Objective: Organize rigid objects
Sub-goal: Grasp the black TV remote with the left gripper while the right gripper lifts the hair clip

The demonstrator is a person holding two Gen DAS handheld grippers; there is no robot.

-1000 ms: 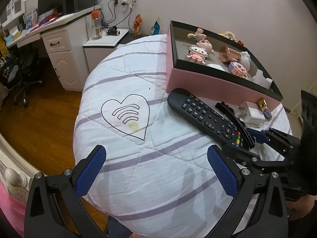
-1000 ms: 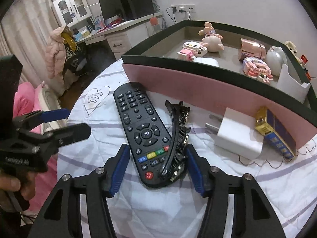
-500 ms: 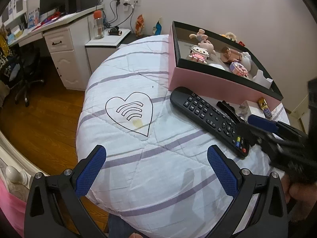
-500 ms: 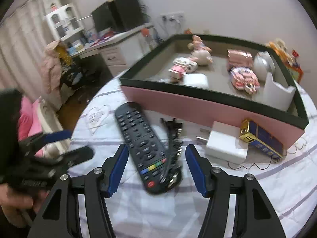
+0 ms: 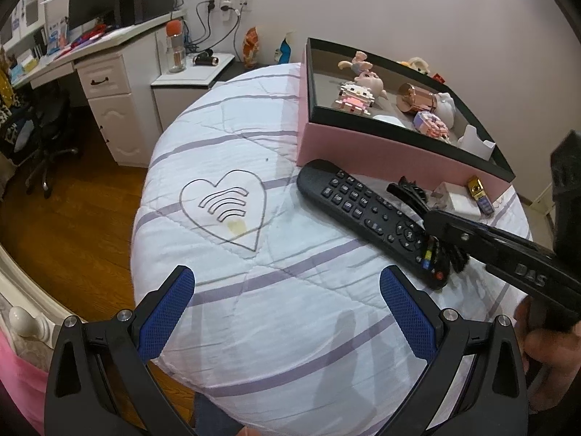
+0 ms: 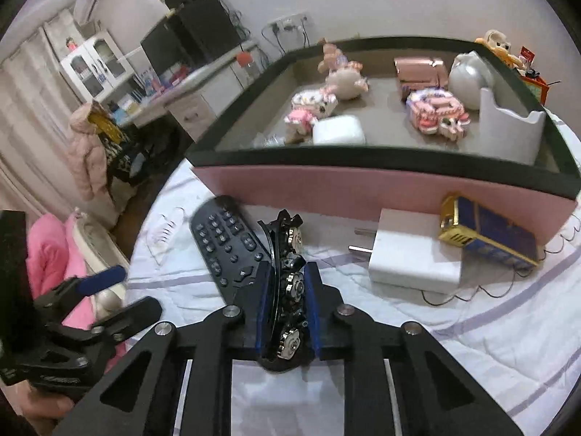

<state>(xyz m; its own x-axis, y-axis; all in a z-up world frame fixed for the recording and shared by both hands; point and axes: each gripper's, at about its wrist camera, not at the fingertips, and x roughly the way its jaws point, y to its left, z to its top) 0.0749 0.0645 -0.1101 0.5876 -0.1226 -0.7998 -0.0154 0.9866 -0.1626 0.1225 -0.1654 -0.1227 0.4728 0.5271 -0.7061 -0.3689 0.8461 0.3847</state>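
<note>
Right wrist view: right tool clenched on the clip, centre frame; lift it straight, clear of the remote, toward the box. Left tool released.

Right gripper now around hair clip

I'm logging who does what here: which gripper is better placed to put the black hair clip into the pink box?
The right. Its gripper is already shut on the hair clip, facing the pink box just ahead. The left gripper is open and empty, over bare quilt, farther from the box.
</note>
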